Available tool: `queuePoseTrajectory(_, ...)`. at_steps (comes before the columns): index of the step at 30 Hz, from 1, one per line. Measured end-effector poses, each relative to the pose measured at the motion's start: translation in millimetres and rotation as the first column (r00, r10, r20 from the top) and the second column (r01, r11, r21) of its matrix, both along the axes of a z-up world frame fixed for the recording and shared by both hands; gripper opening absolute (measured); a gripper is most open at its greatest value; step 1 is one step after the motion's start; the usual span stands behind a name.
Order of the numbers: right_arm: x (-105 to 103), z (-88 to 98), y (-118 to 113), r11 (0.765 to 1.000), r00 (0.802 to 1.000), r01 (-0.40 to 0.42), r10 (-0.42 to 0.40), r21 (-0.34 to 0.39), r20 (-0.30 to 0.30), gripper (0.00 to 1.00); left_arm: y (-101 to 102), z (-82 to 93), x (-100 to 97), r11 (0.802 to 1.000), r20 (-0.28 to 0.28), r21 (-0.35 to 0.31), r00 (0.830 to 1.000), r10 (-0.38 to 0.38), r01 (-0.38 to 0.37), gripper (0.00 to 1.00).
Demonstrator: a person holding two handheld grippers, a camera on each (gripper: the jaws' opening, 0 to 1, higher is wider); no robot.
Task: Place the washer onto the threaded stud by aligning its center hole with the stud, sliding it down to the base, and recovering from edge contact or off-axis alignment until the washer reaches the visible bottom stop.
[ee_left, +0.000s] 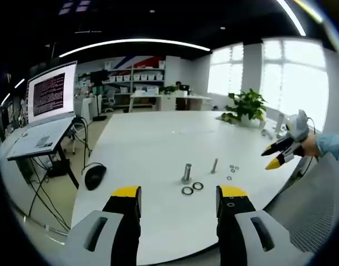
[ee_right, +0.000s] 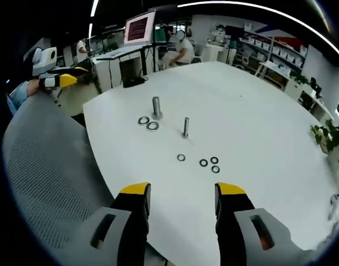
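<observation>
Washers (ee_right: 207, 162) lie at 12 o'clock beyond the spread, empty right gripper (ee_right: 182, 195); left gripper (ee_left: 180, 197), also spread, faces 2 larger rings (ee_left: 192, 188) beside the stud (ee_left: 186, 172).

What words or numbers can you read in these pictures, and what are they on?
None can be read.
Monitor: rows of text on a dark screen, too small and blurred to read.
Studs, washers, white table and both grippers: no lettering that I can see.
</observation>
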State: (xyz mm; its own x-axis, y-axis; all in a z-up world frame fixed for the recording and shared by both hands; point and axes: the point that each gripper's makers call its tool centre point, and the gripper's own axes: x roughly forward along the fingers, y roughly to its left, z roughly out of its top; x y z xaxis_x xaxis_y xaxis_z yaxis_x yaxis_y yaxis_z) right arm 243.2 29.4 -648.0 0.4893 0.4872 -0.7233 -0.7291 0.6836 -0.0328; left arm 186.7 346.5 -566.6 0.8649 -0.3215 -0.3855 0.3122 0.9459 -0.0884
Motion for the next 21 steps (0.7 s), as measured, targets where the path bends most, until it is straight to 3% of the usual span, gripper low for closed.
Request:
queuePoseTrajectory(7,7.0,-4.5,4.9,0.998,0.999,0.0,0.003,0.058,-0.054,0.39,-1.6,-1.1,-0.8,1.0,-0.005,0.003,1.0,-0.009,0.009,0.52)
queuePoseTrajectory(21,-2.5,-3.6,12.2,0.999,0.999,-0.007,0.009,0.052,-0.05,0.4,-5.2,0.8,-2.7,1.0,-0.011,-0.004,1.0,-0.015,0.015,0.48)
